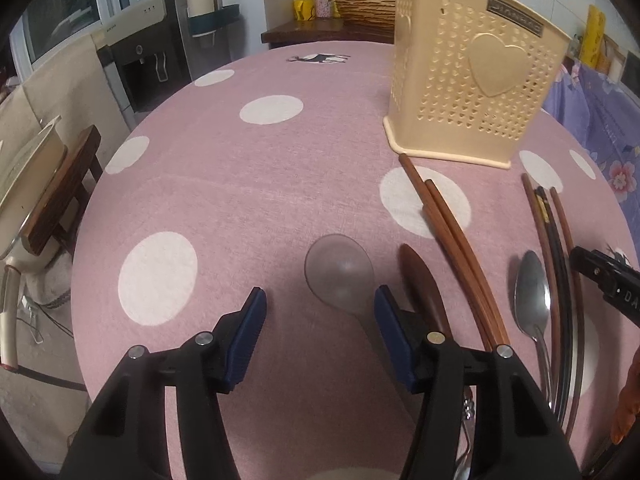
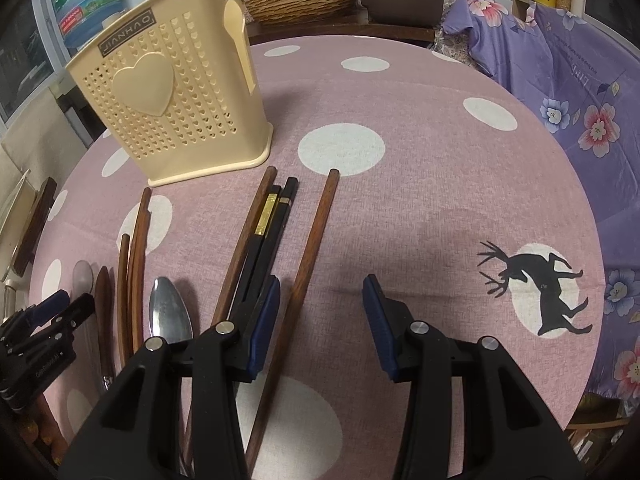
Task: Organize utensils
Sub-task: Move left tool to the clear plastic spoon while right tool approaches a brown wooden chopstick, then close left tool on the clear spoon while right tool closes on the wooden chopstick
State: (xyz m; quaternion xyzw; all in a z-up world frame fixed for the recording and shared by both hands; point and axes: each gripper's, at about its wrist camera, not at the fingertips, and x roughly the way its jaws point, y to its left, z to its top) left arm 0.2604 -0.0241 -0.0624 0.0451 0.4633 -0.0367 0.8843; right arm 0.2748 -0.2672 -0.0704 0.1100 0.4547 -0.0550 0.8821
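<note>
Clear spoon (image 1: 339, 276) lies between open left hand-held gripper (image 1: 320, 312) fingers.

seven chopsticks (image 2: 308, 264), three spoons (image 2: 170, 312), one holder (image 2: 172, 92)

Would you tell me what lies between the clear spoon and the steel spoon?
A wooden spoon and brown chopsticks lie between the clear spoon and steel spoon, shown in the left wrist view.

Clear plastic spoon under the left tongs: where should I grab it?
Grip the clear spoon by its narrow handle, just behind the bowl, coming straight down. It lies flat between the open left tongs; the round bowl is too wide and shallow for the pads.
</note>
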